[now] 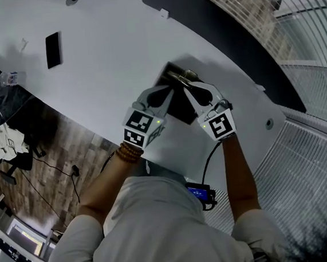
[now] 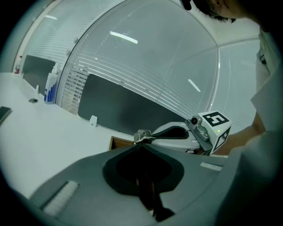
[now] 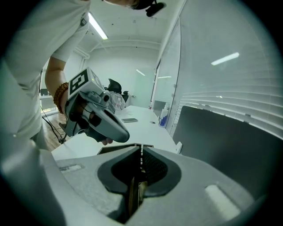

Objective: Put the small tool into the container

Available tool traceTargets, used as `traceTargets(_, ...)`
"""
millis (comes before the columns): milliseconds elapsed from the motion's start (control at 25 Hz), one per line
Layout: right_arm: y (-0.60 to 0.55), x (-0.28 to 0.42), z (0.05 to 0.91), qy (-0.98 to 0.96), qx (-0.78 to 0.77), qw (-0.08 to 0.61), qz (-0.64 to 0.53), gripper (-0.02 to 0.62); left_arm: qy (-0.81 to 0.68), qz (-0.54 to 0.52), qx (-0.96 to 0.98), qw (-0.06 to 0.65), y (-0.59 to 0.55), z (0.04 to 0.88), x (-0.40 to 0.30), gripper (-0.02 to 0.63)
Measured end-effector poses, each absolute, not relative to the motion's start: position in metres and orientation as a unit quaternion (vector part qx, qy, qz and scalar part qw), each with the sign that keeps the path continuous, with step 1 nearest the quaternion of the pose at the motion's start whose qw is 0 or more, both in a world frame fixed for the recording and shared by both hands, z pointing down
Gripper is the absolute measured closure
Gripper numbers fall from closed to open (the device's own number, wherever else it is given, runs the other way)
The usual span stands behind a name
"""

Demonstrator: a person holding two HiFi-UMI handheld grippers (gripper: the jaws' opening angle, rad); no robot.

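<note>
The small tool (image 1: 178,76), a thin bright metal piece, is sitting pinched between the tips of the right claw (image 1: 186,87). It is poking out just past those tips in the left gripper view (image 2: 142,135). In the right gripper view it is showing as a narrow metal strip (image 3: 141,155) running up the slit between the two jaws. The jaws are standing almost together and pressing on it from both sides.

The dark container (image 1: 180,110) is lying directly beneath and just ahead of the right claw's tips, with the tool hanging over its far end. From the left claw's own camera, a brown corner of the container (image 2: 119,142) is peeking out just left of the tool. From the right claw's camera, its rim (image 3: 108,149) is showing just in front of the jaws.

The left claw (image 1: 170,89) is pointing in from the other side, its tips close beside the right claw's tips over the same container. Its jaws are lying together in its own view (image 2: 139,148), and nothing is visible between them. Whether they are touching the container's edge I cannot tell.

The white table (image 1: 105,64) is carrying the container. Far off to the left claw's side, a black phone (image 1: 53,50) is lying flat, well apart from both claws. A spray bottle (image 2: 51,88) is standing farther still, near the window blinds.
</note>
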State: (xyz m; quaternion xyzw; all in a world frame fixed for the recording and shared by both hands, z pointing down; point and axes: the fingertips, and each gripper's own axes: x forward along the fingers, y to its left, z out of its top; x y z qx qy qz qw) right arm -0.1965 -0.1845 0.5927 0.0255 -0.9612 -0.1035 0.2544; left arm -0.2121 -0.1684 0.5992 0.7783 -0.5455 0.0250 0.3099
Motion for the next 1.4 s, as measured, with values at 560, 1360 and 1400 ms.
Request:
traceTargets(560,-0.178,-0.192,0.637,-0.947,0.035,0.303,-0.105,0.574,-0.543,0.029,0.779,0.311,-0.153,0.608,-0.217,0.603)
traceTargets(1360,-0.181,-0.186,0.556,-0.969,0.126,0.2,-0.079,0.594,-0.532,0.019,0.801,0.272,-0.138,0.567,-0.206,0.603)
traceTargets(1400,-0.182,-0.181,0.546,-0.971,0.14,0.182,-0.065,0.594,-0.53,0.018,0.806,0.265,-0.138,0.562,-0.203,0.603)
